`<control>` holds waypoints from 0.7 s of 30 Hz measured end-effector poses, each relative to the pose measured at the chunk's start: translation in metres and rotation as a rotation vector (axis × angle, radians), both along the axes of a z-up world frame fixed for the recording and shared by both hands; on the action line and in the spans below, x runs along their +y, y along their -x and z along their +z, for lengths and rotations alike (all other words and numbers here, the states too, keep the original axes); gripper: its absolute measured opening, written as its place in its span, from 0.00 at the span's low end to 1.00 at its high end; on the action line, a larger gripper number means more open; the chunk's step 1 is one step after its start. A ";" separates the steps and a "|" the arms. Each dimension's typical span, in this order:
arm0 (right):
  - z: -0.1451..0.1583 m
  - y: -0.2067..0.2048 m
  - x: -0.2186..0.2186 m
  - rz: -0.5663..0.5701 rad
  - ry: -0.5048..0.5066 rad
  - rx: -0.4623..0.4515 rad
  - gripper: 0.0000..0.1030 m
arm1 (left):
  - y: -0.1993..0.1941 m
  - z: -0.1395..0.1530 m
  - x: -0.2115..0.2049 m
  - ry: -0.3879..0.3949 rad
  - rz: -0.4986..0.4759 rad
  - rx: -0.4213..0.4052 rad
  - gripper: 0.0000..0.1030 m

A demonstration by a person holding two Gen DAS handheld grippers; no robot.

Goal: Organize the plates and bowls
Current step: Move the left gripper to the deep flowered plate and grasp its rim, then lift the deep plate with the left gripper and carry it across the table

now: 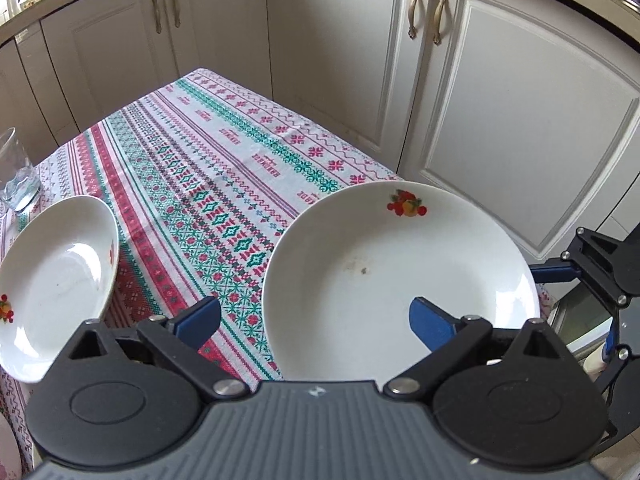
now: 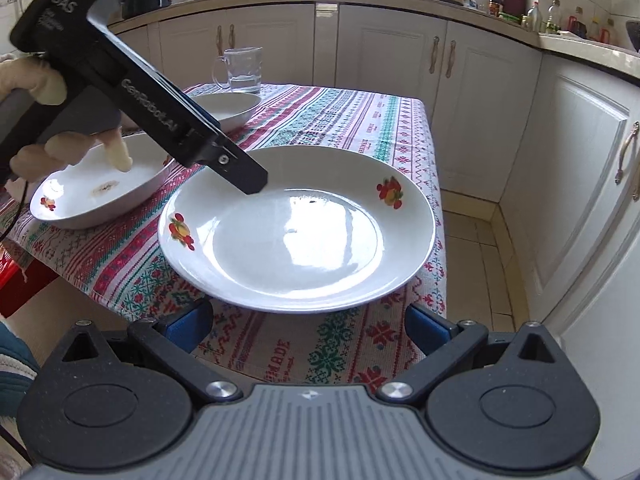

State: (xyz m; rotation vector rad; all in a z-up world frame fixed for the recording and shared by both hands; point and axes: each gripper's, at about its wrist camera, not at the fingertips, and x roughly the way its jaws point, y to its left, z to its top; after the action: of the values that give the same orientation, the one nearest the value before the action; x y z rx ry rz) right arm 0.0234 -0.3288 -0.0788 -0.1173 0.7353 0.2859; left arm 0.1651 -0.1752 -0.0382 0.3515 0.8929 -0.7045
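1. Blue pads tip both fingers of my left gripper [image 1: 314,320], and I see them standing wide apart: one pad over the patterned cloth, the other over the near inside of the large white ceramic plate with fruit decals [image 1: 400,276]. Neither pad presses on the plate.
2. My right gripper [image 2: 308,322] also has its blue-tipped fingers spread wide with nothing between them; they hang just short of the plate's near rim, above the cloth.
3. In the right wrist view the left gripper's black body comes in from the upper left, held by a gloved hand [image 2: 72,148], and its finger reaches down onto the far left rim of the large plate [image 2: 296,228].
4. The plate lies flat on the desk [image 1: 224,184], near the corner closest to the white cabinets, on a white tablecloth with red and green woven bands [image 2: 352,120].
5. Left of the plate sits a white ceramic bowl with a fruit decal [image 2: 104,196], apart from the plate; I see it again at the left edge of the left wrist view [image 1: 56,284].
6. Behind it lies a second white shallow bowl [image 2: 230,108].
7. Further back stands a clear glass mug with some water [image 2: 240,70], just beyond that second bowl.
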 end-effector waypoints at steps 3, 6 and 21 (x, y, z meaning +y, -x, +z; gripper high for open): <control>-0.003 -0.004 -0.004 0.030 -0.005 -0.002 1.00 | -0.007 -0.004 -0.007 -0.011 -0.022 0.022 0.90; -0.004 -0.007 -0.007 0.057 -0.020 -0.012 1.00 | -0.014 -0.010 -0.013 -0.024 -0.033 0.045 0.82; -0.006 -0.013 -0.011 0.129 -0.032 -0.038 1.00 | -0.038 -0.016 -0.027 -0.031 -0.052 0.112 0.63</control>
State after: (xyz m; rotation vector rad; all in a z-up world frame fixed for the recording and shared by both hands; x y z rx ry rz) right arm 0.0361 -0.3400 -0.0848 -0.1398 0.6866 0.4167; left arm 0.2029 -0.2026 -0.0542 0.3666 1.0046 -0.7645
